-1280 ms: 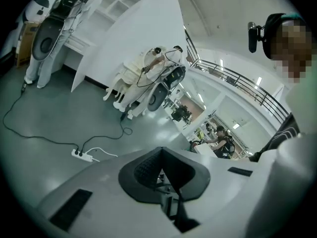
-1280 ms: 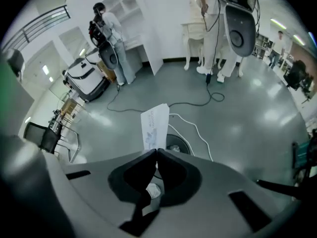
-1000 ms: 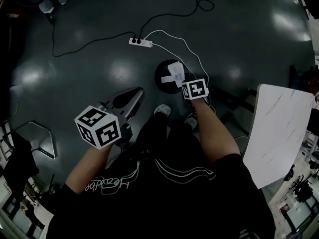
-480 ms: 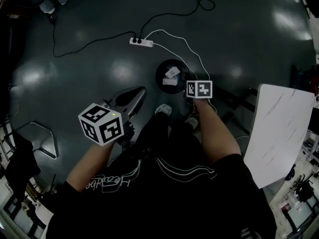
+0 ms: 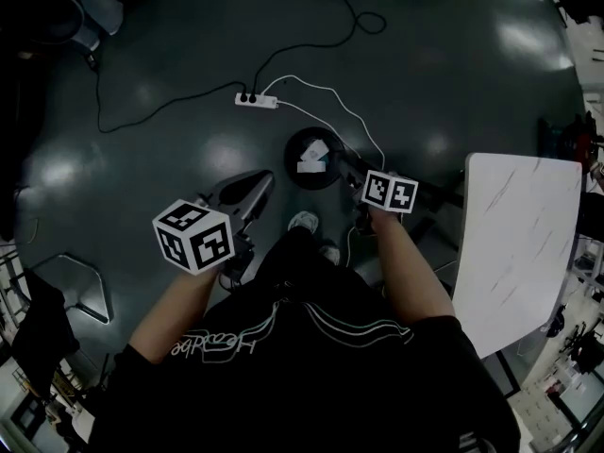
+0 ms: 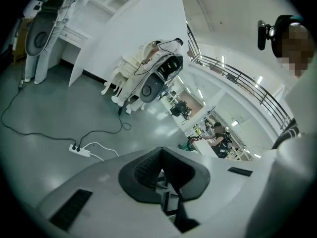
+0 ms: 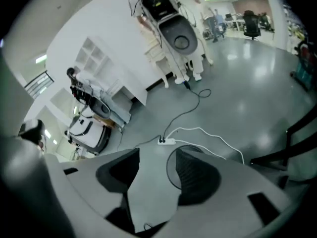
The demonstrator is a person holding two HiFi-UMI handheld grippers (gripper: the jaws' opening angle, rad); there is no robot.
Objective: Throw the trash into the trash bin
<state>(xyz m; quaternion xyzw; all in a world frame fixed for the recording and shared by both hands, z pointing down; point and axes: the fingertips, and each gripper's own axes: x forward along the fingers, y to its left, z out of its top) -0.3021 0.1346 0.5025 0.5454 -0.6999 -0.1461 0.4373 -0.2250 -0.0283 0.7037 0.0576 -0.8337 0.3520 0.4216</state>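
Observation:
A round black trash bin (image 5: 314,159) stands on the dark floor ahead of my feet, and white paper trash (image 5: 310,165) lies inside it. My right gripper (image 5: 344,161) hangs just right of the bin and above it. Its jaws have just been opening and stand open with nothing between them. In the right gripper view the right gripper (image 7: 153,168) shows bare floor in its gap, and the bin's rim (image 7: 170,167) peeks out beside the right pad. My left gripper (image 5: 257,179) is held left of the bin. The left gripper (image 6: 161,175) has its pads together, empty.
A white power strip (image 5: 256,100) with black and white cables lies beyond the bin. A white table top (image 5: 514,243) stands to the right. My shoes (image 5: 304,221) are just short of the bin. A metal chair frame (image 5: 80,286) is at the left.
The right gripper was shut on the white trash over the bin. It has opened, the trash now lies in the bin, and the gripper has lifted and drawn back to the right.

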